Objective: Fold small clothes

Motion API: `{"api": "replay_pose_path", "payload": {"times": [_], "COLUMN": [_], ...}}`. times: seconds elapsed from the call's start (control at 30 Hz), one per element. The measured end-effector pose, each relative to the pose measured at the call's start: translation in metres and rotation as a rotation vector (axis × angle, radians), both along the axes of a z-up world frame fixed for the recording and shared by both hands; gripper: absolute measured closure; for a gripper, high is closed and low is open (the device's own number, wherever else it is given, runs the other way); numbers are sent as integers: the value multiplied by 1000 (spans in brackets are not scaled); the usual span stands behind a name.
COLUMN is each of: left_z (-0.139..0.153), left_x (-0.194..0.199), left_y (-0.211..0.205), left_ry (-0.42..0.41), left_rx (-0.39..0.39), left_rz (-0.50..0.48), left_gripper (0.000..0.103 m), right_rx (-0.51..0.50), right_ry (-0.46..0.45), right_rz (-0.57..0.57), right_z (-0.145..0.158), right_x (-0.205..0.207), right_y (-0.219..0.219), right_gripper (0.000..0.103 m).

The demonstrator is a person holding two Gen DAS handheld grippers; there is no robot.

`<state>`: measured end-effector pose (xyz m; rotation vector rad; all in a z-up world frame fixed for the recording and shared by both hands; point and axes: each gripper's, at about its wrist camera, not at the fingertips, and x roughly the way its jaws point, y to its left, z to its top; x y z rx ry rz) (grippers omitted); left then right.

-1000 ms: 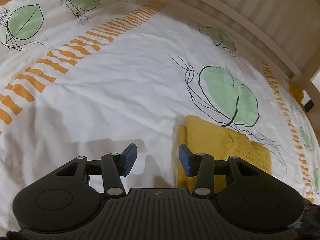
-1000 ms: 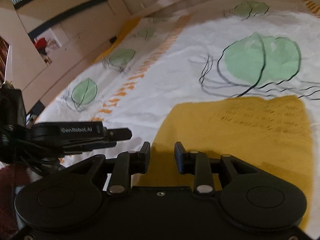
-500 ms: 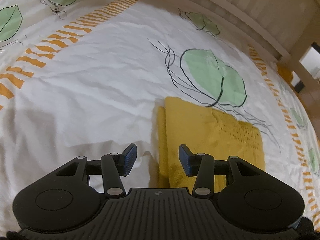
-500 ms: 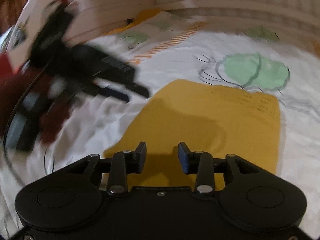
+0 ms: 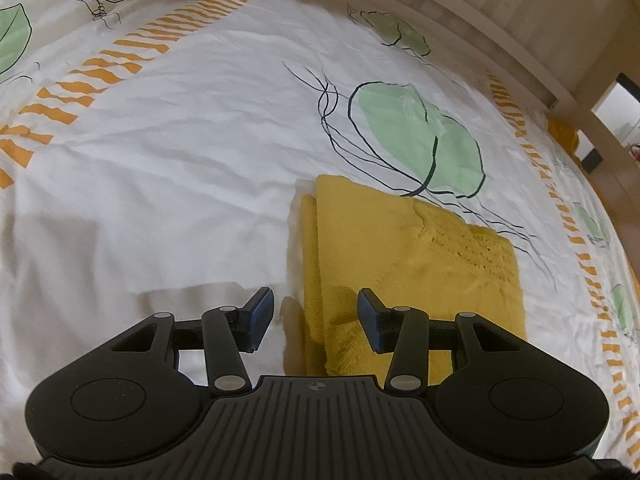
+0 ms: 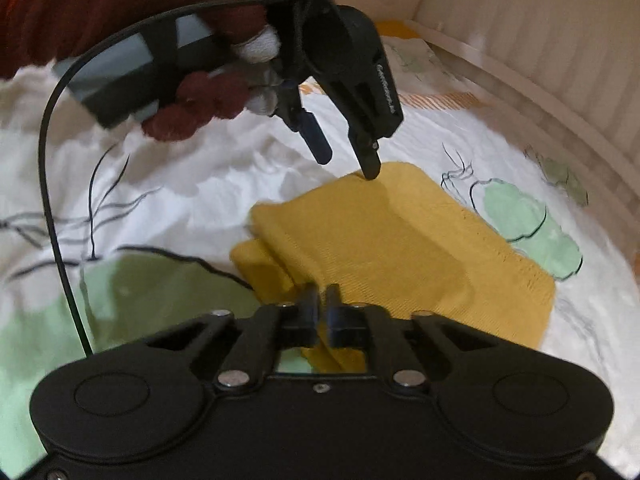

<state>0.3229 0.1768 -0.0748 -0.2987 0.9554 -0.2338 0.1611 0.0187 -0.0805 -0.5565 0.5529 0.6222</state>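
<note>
In the left wrist view, the left claw (image 5: 316, 320) is wide and holds nothing; its two blue pads (image 5: 259, 316) stand on both sides of the near left corner of the yellow knitted garment (image 5: 404, 256), one pad over the white bed sheet (image 5: 168, 168) and the other over the yellow cloth. The garment lies flat on the bed, right of the middle, already folded into a rectangle, and a narrow under-layer shows along its left edge. I judge that the claw is kept wide at this edge so that it can take both layers together for one more fold, or press them even. The green leaf print (image 5: 420, 140) lies just beyond the far edge of the garment, and the wooden bed frame (image 5: 500, 40) runs along the far right side. In the right wrist view, the right claw (image 6: 322, 312) is narrow, its fingers almost together at the near corner of the garment (image 6: 400, 248); yellow cloth is seen just under them, but I cannot tell if cloth is really pinched between them. From this side the left claw (image 6: 346, 156) hangs above the far corner of the garment, with one finger tip at or almost at the cloth, and it is carried by a hand in a dark red knitted glove (image 6: 192, 108), with a black cable (image 6: 56, 184) going down at the left. The two claws stand at opposite corners, which seems good for lifting or smoothing one whole side together. The picture is a little blurred here, so finer details of the contact are not sure.
</note>
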Motion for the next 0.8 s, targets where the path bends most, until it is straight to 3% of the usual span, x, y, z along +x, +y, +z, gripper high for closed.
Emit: {"api": "replay_pose_path", "payload": {"times": [0.13,0.27,0.37,0.4,0.47,0.6,0.67,0.8], "left_z": [2,0,-4,-5,-6,-5,-6,-13], "left_x": [-4,-3,-5,-6,-7,-8,-9,-9], "left_y": [-3,-14,-20,-21,-22,-23,-24,-27], "left_ry": [-9,-11,-9,-11,-18,-56,-70,-55], "left_rx": [-2,15,29,33,45,50,53,82], "left_rz": [-7,-33,-55,-58,-60,-50,-51,-51], "left_gripper": [59,59,59,59,59,58,58,57], "right_rx": [9,-5,5,44,142,349,438,520], "right_ry": [19,73,91,112,160,216,230,221], "right_rz": [8,39,41,36,12,-81,-141,-229], "right_z": [12,4,-5,-3,4,19,22,20], "right_x": [-5,-8,-9,-8,-5,7,17,49], "right_y": [-18,-19,-17,-20,-31,-65,-81,-95], "right_gripper": [95,94,82,82,60,46,30,29]}}
